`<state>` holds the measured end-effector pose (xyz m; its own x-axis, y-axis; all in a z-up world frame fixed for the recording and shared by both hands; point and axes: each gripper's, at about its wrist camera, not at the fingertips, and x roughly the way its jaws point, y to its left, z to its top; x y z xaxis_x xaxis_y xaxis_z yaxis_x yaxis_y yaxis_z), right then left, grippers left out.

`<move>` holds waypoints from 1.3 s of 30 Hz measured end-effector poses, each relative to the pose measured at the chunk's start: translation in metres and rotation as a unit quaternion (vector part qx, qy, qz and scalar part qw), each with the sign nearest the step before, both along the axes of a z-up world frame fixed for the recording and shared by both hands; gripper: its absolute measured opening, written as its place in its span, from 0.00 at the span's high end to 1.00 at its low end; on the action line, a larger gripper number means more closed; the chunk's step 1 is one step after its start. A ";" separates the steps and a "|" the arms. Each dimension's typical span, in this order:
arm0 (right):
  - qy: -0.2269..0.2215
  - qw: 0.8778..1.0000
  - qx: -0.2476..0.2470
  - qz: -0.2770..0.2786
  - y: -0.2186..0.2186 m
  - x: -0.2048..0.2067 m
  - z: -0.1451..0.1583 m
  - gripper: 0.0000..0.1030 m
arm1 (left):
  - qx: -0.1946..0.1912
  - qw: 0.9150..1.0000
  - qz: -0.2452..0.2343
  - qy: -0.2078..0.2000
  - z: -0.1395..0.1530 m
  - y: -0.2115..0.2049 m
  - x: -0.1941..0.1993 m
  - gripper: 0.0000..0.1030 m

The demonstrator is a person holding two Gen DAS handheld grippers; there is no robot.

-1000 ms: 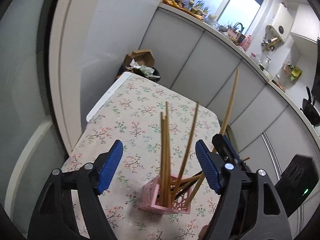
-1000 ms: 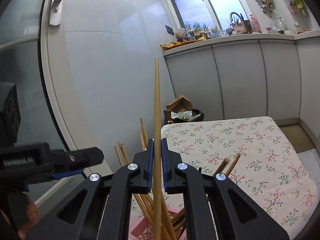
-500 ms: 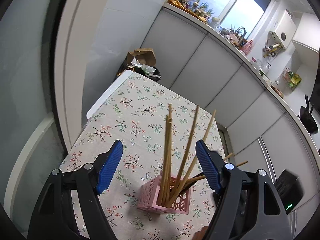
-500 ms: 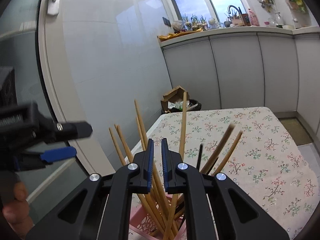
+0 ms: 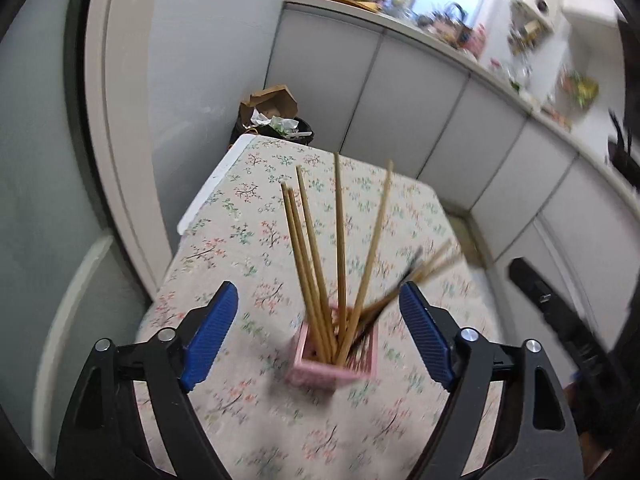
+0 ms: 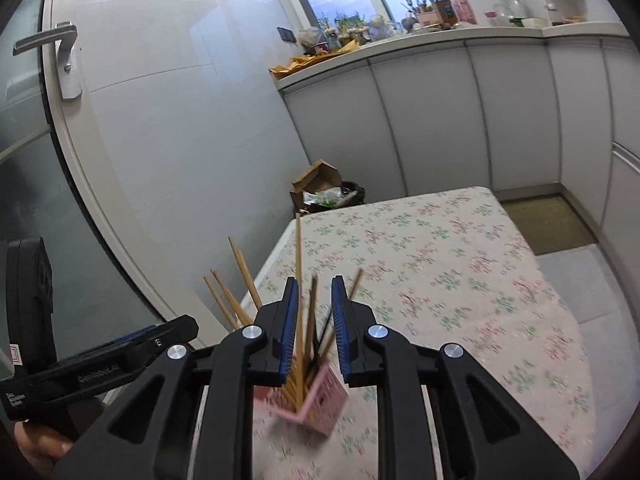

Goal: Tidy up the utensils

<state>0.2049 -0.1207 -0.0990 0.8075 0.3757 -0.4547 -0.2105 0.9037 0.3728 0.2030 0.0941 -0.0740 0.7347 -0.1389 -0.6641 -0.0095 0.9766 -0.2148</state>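
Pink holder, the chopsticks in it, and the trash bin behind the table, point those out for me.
pink holder (image 5: 316,376): left wrist view, near wall.
chopsticks (image 5: 340,240): left wrist view, mid-shaft of an upright stick.
trash bin (image 6: 356,194): right wrist view, dark rim.

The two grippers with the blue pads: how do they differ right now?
The left gripper stands wide and is opening further; the right gripper has only a narrow gap, also opening. The left frames the whole pink holder without touching it; the right shows just a few chopsticks in its gap, none pinched. Both are black with blue pads, hand-held, pointing down at the holder.
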 end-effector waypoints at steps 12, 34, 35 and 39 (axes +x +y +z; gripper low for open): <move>0.014 1.000 0.003 0.012 -0.053 -0.135 0.032 0.59 | 0.068 0.997 -0.014 -0.039 0.042 -0.039 -0.118 0.07; -0.006 0.995 -0.071 0.065 -0.056 -0.232 0.151 0.07 | 0.124 0.985 -0.024 -0.120 0.142 -0.077 -0.229 0.07; -0.002 0.996 -0.067 0.062 -0.059 -0.231 0.152 0.07 | 0.126 0.985 -0.023 -0.119 0.143 -0.078 -0.230 0.07; 0.005 0.997 -0.057 0.053 -0.066 -0.230 0.154 0.07 | 0.135 0.983 -0.016 -0.123 0.148 -0.078 -0.235 0.07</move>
<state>-0.0247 -0.1869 0.0548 0.7613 0.4030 -0.5079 -0.3028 0.9137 0.2711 -0.0321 0.0156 0.0740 0.8762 -0.0077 -0.4820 0.0415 0.9974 0.0596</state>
